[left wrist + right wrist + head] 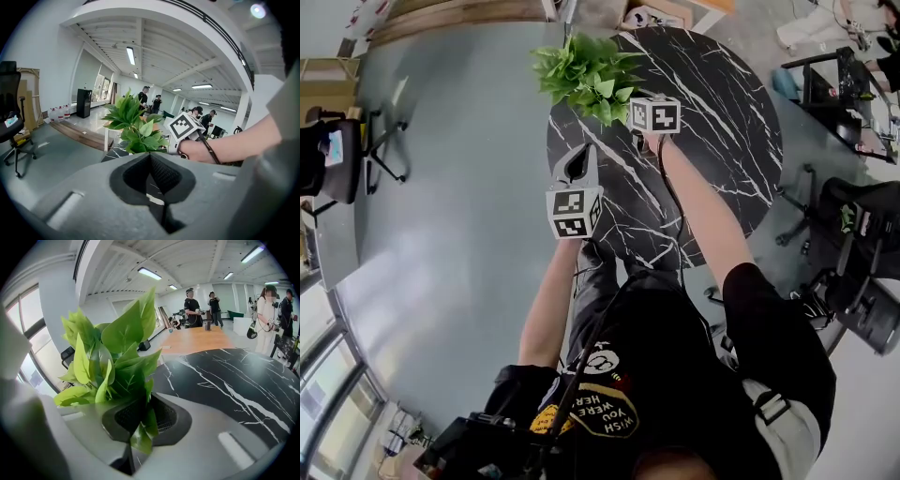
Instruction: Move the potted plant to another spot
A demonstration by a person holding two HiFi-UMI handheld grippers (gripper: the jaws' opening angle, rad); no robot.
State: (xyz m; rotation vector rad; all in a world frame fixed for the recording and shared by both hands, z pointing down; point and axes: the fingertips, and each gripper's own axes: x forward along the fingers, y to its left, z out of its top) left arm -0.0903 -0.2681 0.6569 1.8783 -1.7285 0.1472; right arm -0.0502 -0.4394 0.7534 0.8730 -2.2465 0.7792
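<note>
Nearest the head camera is the person's black shirt [675, 375], with both forearms reaching away from it toward the round, black marbled worktop [722, 122].

On the left, the left tongs [578, 161] hang over the near rim of that worktop. Their jaws are together with nothing between them, and they stop short of the greenery. Beyond them and a little to the right, the potted plant [586, 73] stands upright at the far-left edge of the worktop, its leaves spilling over the rim toward the grey floor [441, 187]. Further right, the right tongs [140, 420] have their tips in the foliage – the jaws are clamped on a bunch of leaves and stem, with one leaf hanging out below the pads.

So the right hand is the nearer one, and I'd judge the move rests on it. The grip looks to sit on greenery rather than on the pot, and I'd expect soft stems to bend or tear under a lift.

The head view alone shows how much bare marble lies to the right for a new spot. The right gripper view alone shows the leaves pinched between the pads. The left gripper view shows the plant side-on with the right hand [201, 150] just beside it – but no view shows the pot itself.
</note>
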